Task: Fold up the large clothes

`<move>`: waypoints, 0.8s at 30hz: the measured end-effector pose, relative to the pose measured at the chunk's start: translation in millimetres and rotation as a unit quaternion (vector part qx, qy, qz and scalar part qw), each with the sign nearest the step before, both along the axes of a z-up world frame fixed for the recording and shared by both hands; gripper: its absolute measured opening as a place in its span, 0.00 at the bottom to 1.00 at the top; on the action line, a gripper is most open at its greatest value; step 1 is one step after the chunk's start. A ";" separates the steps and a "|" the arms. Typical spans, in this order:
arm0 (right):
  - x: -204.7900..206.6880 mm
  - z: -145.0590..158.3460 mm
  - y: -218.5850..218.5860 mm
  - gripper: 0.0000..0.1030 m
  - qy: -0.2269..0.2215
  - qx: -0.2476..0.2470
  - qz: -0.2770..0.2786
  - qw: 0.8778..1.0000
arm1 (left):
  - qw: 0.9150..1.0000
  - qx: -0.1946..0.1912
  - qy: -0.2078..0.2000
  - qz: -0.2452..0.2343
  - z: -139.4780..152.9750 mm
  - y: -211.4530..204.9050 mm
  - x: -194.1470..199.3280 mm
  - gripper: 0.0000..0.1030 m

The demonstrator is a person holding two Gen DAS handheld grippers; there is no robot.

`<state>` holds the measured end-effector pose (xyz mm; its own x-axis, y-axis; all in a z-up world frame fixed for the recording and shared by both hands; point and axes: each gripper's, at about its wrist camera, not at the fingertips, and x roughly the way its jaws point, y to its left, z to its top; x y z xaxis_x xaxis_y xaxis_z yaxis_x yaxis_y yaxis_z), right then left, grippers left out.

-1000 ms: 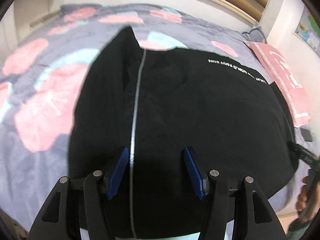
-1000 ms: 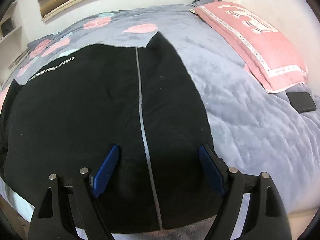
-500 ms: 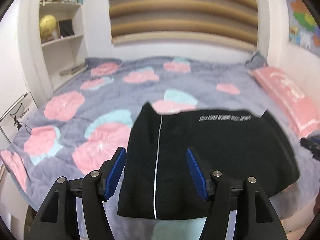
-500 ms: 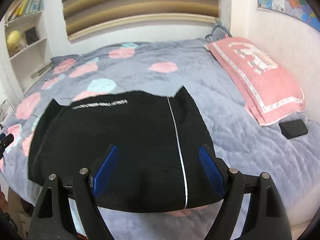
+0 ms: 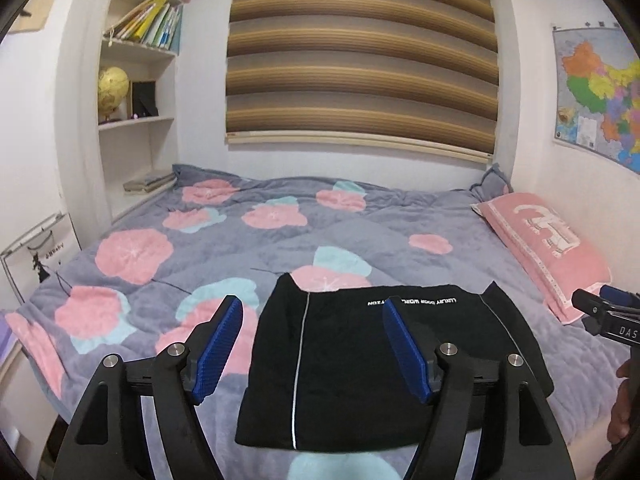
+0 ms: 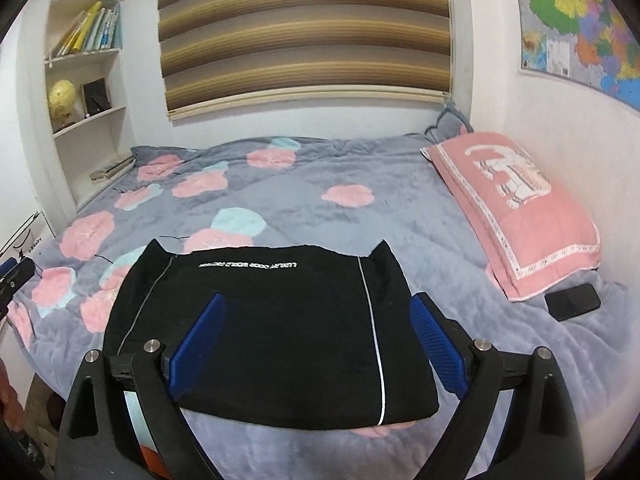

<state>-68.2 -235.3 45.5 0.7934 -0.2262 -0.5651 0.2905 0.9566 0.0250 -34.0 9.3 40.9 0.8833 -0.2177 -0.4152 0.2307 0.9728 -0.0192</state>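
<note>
1. Garment (image 5: 360,364) lies folded flat, black, at the near edge of the bed (image 5: 280,240); white lettering along its far edge.
2. My left gripper (image 5: 316,348): jaws wide apart and just been opening, nothing between them, held above the garment.
3. My right gripper (image 6: 316,344): jaws wide apart, also just been opening, empty, clear of the cloth.
4. Pink pillow (image 6: 516,208) far right; phone (image 6: 572,302) just near of it.
</note>
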 end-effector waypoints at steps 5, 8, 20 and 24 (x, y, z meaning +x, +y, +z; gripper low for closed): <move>3.4 -2.3 11.7 0.93 0.010 -0.020 0.004 1.000 | 1.000 -0.004 -0.002 0.008 -2.4 -2.8 -2.0 0.72; 7.9 -10.4 13.7 0.93 0.022 -0.015 0.009 1.000 | 1.000 -0.002 0.008 0.009 -7.3 -5.6 -0.5 0.72; 28.7 -49.0 6.7 0.93 0.071 0.018 0.009 0.997 | 0.999 0.023 0.035 0.024 -28.1 -19.1 20.5 0.72; 34.7 -58.5 6.7 0.93 0.082 0.024 0.011 0.996 | 0.998 0.027 0.046 0.028 -35.5 -21.0 27.1 0.72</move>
